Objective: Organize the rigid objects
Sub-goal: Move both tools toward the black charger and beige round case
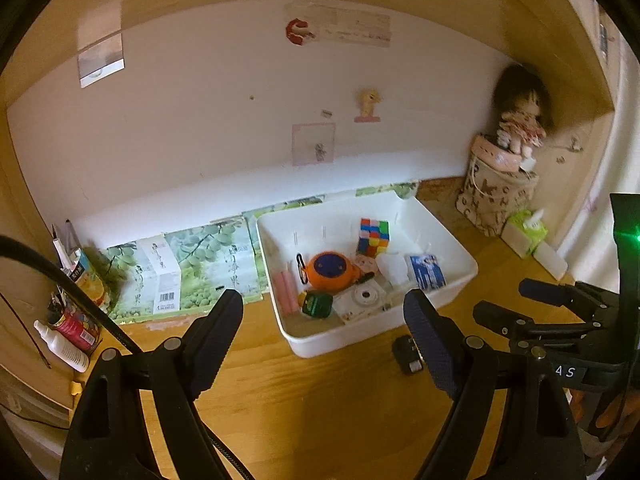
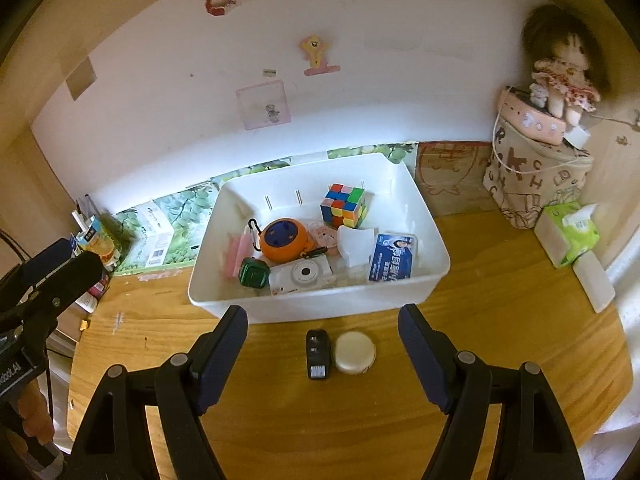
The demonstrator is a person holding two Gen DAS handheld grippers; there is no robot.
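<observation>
Near surface front edge, below white bin (image 2: pixel 400 300): black key fob (image 2: pixel 317 354) beside round tin (image 2: pixel 355 352); we hold right gripper (image 2: pixel 322 344) and left gripper (image 1: pixel 322 336) fingers apart, empty.

Pretty clearly someone's home, probably a kid's room: wooden desk (image 2: pixel 500 304) set in an alcove, cartoon stickers (image 2: pixel 316 54) on the white wall, a doll (image 2: pixel 560 76) sitting on a fabric bag (image 2: pixel 532 184), tissues (image 2: pixel 568 236), and a white bin (image 2: pixel 312 304) of toys like a puzzle cube (image 2: pixel 344 204).
</observation>
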